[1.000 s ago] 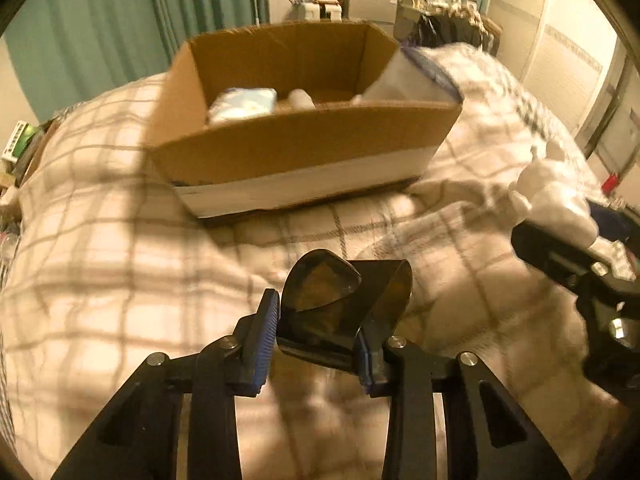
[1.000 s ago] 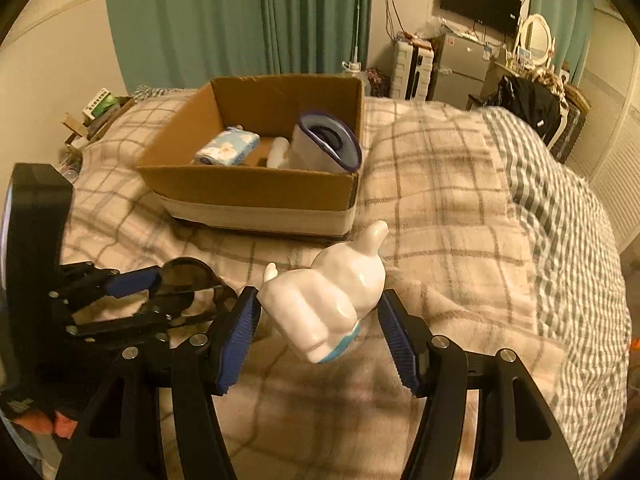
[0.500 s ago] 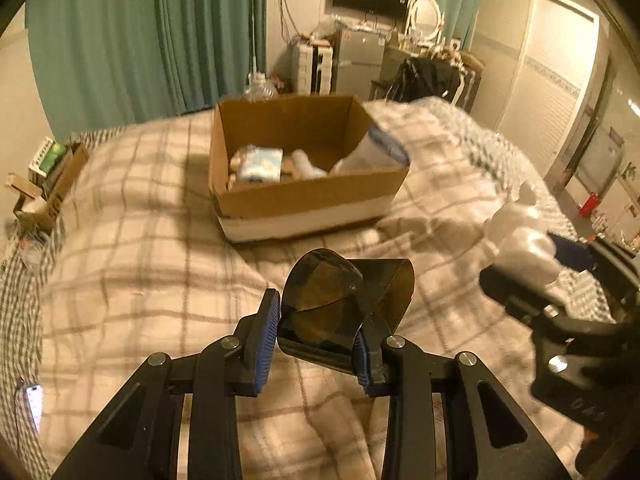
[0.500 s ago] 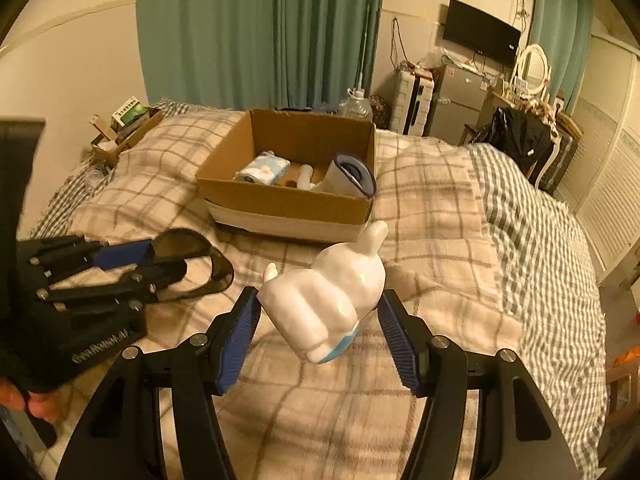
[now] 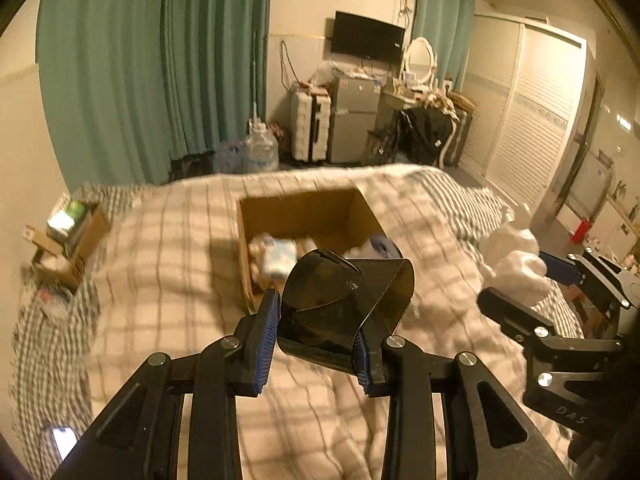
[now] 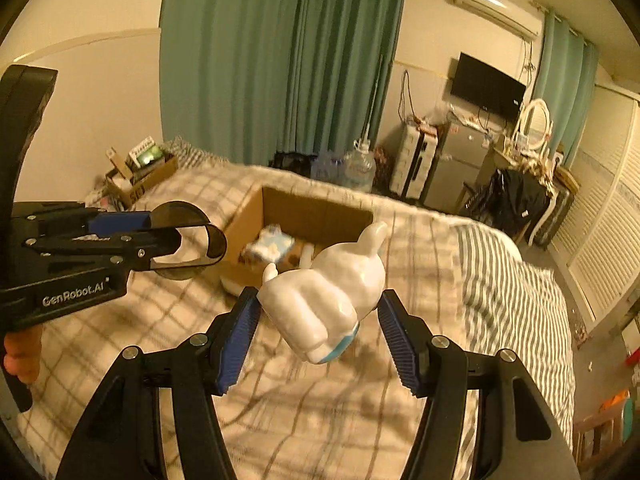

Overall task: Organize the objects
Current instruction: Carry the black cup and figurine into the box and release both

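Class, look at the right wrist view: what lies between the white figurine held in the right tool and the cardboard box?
Only checked bedspread. The white figurine overlaps the cardboard box in the right wrist view.

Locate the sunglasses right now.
Sunglasses sit clamped in the left tool, held above the bed, in front of the cardboard box.

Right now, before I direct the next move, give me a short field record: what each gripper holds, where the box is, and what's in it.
left gripper: shut on dark sunglasses, held above the bed
right gripper: shut on white figurine, blue band at its base
cardboard box: open, on the plaid blanket, ahead of both grippers
box contents: a blue-and-white packet; other items too blurred to name
image quality: motion blur on bed and box
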The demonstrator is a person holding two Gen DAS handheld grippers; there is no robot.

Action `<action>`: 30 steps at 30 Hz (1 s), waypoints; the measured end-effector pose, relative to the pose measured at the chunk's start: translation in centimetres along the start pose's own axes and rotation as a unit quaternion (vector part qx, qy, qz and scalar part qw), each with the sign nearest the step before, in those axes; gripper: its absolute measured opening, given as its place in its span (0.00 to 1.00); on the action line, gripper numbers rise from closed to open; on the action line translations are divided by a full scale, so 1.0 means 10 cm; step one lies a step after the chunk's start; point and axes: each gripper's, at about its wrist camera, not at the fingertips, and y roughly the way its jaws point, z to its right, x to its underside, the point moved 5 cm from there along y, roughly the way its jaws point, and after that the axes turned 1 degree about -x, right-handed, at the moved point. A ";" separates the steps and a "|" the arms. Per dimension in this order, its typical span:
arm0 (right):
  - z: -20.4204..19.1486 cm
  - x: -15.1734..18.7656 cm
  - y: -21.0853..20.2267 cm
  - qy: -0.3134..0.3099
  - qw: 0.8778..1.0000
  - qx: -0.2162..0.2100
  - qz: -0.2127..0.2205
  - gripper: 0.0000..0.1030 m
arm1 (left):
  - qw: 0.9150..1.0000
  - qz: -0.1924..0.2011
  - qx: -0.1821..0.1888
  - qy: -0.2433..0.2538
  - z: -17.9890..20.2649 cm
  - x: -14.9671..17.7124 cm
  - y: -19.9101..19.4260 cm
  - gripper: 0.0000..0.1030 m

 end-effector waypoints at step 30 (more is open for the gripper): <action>0.53 -0.80 2.64 0.028 0.994 -0.043 -0.099 0.58 | 0.996 -0.084 -0.041 0.002 -0.38 -0.70 2.32 0.33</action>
